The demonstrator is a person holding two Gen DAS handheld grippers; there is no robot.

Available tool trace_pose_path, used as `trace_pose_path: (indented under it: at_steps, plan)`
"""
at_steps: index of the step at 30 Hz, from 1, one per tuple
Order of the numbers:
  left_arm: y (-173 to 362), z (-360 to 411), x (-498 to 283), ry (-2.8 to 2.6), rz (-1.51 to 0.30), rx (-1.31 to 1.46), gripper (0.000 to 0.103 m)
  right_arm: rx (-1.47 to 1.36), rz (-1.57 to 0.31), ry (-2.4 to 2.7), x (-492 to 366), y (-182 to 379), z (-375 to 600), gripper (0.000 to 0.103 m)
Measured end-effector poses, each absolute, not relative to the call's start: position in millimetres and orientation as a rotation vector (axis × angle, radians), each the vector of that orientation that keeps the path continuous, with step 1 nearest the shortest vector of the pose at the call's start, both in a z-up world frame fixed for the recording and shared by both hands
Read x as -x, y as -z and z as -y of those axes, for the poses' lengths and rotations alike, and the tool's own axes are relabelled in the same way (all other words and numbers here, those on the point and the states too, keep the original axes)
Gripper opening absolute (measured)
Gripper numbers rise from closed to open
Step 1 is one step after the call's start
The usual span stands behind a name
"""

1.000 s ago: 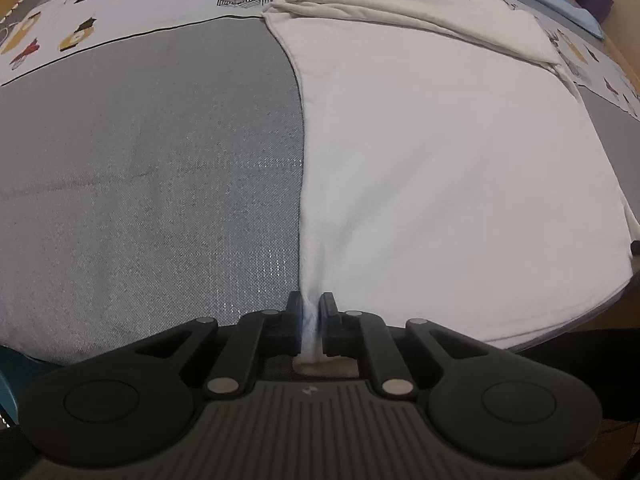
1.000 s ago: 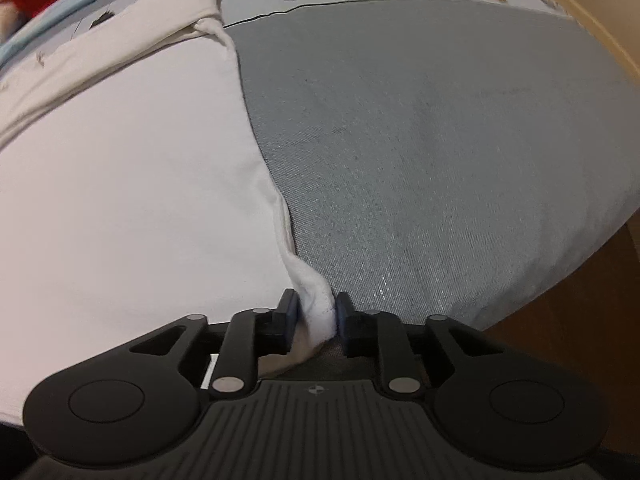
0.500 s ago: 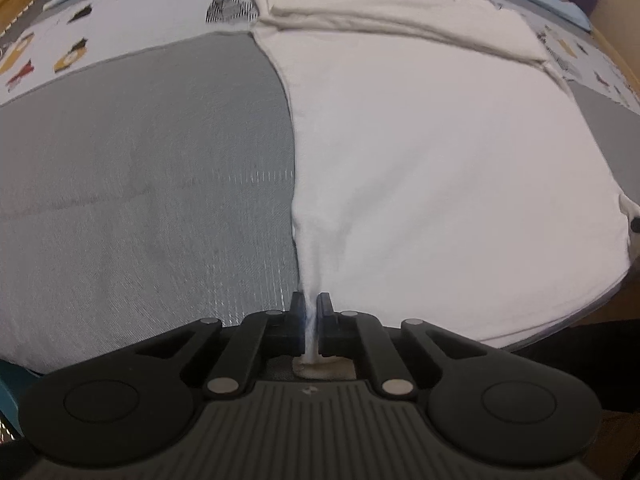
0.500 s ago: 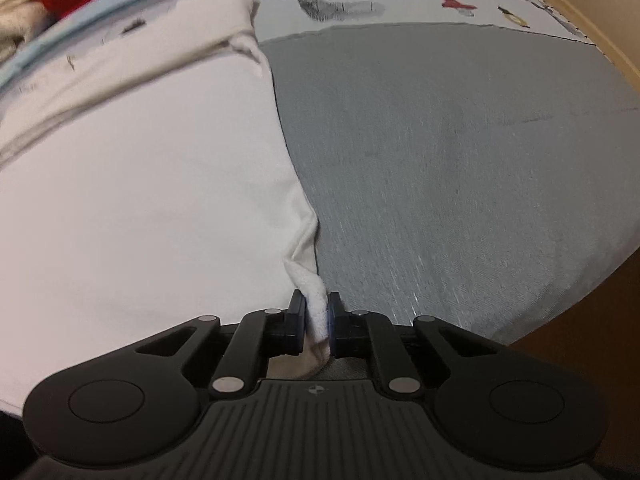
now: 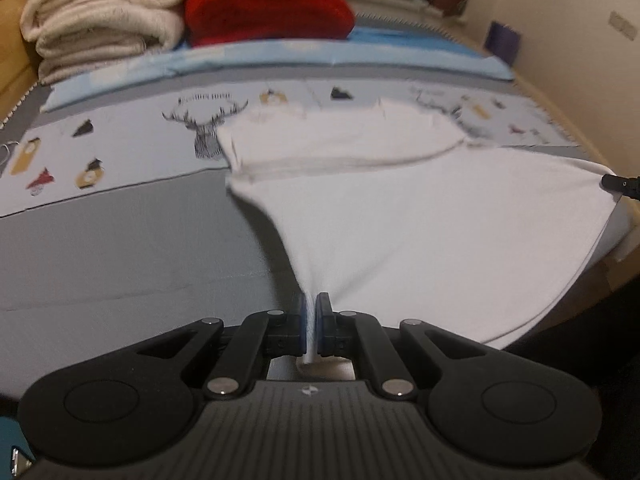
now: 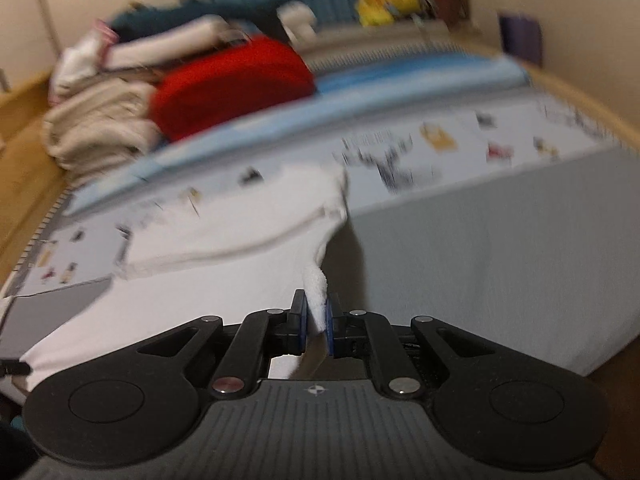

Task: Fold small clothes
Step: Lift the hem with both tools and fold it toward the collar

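Above the grey mat (image 5: 120, 248), both tongs (image 5: 311, 320) (image 6: 316, 320) clenched on white garment (image 5: 420, 232) corners.

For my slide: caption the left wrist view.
Left claw shut on the white garment's near corner above the grey mat.

In the left wrist view we find the shirt (image 5: 420, 216) at centre toward three o'clock, lying on the bed cover (image 5: 120, 248), which spreads toward nine o'clock. Behind it, at eleven o'clock, sit the folded towels (image 5: 104, 12), with the blanket (image 5: 268, 8) just beside them at twelve.
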State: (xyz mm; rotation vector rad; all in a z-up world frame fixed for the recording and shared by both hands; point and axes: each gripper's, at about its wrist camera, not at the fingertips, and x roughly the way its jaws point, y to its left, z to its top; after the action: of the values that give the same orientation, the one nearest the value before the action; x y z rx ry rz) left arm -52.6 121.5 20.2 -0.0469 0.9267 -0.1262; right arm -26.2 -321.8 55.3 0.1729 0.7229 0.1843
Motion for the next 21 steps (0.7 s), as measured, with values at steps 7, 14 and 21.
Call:
trace_pose_path:
  at_steps: [7, 14, 21]
  plan:
    - [-55.6, -153.9, 94.4, 0.103, -0.843, 0.211, 0.004, -0.250, -0.603, -0.300, 90.5, -106.1, 364.6, 0.008]
    - [7.2, -173.0, -26.9, 0.038, -0.917, 0.213, 0.004, -0.225, -0.639, -0.258, -8.7, -67.7, 345.1, 0.008]
    - [80.3, -194.2, -118.6, -0.036, -1.044, 0.300, 0.004, -0.021, -0.755, -0.223, -122.2, 13.4, 316.5, 0.008]
